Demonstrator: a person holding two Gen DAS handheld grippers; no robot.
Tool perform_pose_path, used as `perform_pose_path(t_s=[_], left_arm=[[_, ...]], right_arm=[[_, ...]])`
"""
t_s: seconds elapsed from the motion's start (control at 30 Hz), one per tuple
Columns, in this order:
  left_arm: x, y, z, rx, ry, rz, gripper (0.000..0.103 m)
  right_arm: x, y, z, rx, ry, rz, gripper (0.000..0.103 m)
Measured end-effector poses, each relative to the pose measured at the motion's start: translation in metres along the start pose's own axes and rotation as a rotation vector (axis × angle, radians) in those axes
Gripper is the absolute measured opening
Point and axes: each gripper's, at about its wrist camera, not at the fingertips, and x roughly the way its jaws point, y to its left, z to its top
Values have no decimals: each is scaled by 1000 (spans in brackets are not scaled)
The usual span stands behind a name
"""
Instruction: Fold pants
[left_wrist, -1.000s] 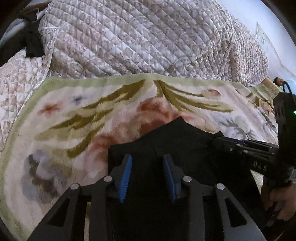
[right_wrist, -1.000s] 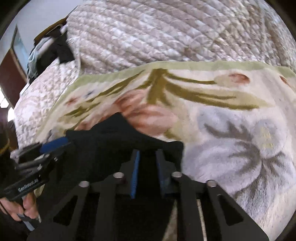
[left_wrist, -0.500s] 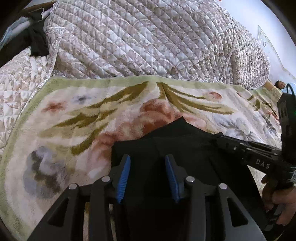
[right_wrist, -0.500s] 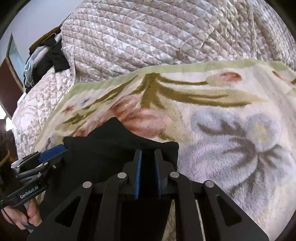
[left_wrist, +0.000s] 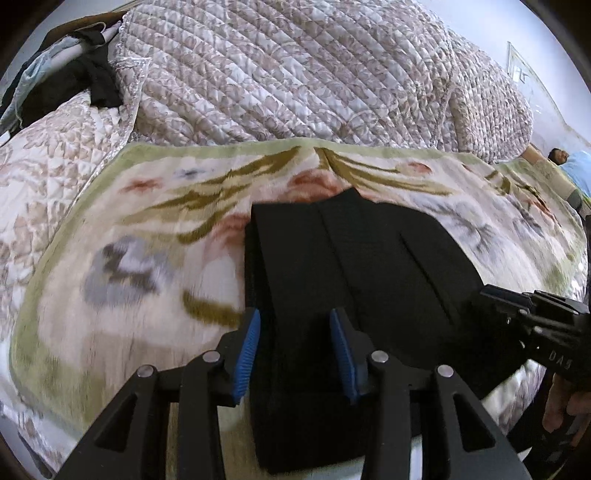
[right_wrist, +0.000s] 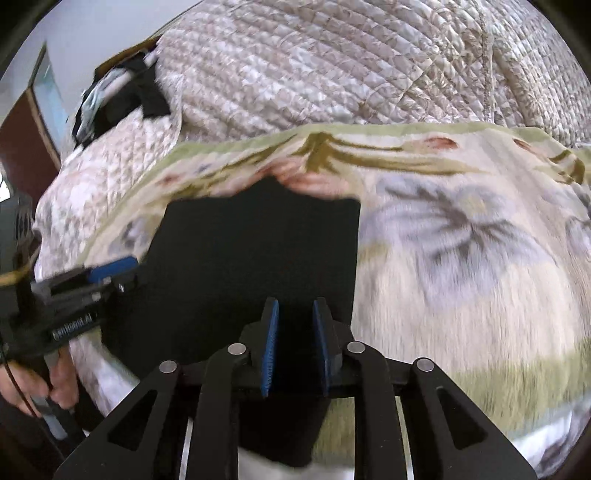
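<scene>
The black pants lie folded into a flat rectangle on a floral blanket; in the right wrist view the pants fill the middle. My left gripper is open, its blue pads astride the near left part of the pants. My right gripper has a narrow gap between its blue pads, with black cloth between them at the near right edge. The right gripper also shows at the right of the left wrist view, and the left gripper at the left of the right wrist view.
A quilted bedspread rises in a mound behind the blanket. A heap of dark and pale blue clothes sits at the far left. The bed's near edge runs just under both grippers.
Both grippers have pulled back toward the near edge of the bed. More of the folded pants now shows, lying flat. The right gripper's pads have spread slightly.
</scene>
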Motion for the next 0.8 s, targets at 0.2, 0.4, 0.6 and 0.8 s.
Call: perform_pose_path(t_s=[0.2,0.4,0.6,0.8], left_arm=[[-14,12,-21,-60,-13,-34,44],[-13,16,-20,-81,-1,-53,45],[-8,14,-5,-82,44,-57,45],[2,10,16,-55,58,-49,45]], right_arm=[[-9,8,-18,-46,-26,-30,22],[-8,8,-20,-40,-22,-21,23],[-9,3,-9,-12,13,21,33],[-7,-10,14,39,23,64,47]])
